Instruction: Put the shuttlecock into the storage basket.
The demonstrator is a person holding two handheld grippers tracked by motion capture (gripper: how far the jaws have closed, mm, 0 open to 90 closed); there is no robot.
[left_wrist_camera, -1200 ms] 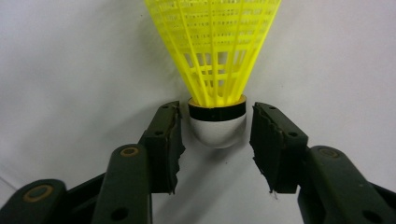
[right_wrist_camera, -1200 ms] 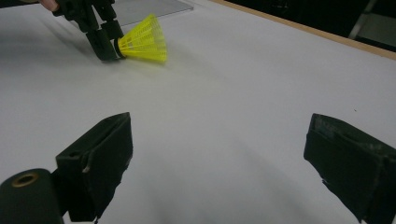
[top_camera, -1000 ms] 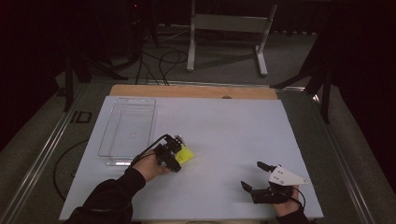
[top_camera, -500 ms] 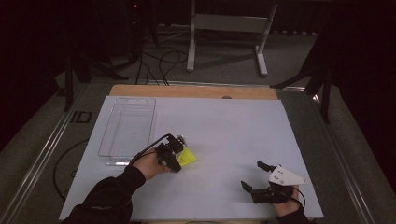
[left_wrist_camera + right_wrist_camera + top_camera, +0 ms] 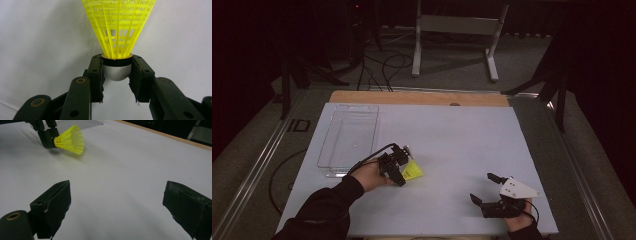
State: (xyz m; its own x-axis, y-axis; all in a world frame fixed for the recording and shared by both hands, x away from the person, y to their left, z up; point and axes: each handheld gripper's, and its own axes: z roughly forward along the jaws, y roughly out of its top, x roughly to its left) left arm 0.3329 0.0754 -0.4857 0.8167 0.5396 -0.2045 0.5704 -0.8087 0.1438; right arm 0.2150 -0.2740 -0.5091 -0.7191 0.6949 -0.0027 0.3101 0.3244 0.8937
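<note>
Shuttlecock pinched at its cork by left claw on white table; right claw spread, dark room.

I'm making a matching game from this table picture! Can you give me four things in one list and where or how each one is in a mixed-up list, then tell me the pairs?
Things:
1. shuttlecock
2. clear tray
3. left tool
4. right tool

States:
A. open, nothing between its jaws
B. empty, on the table's left side
C. yellow, gripped by its rounded base
D. shut on the shuttlecock

Pairs: 1-C, 2-B, 3-D, 4-A
</note>
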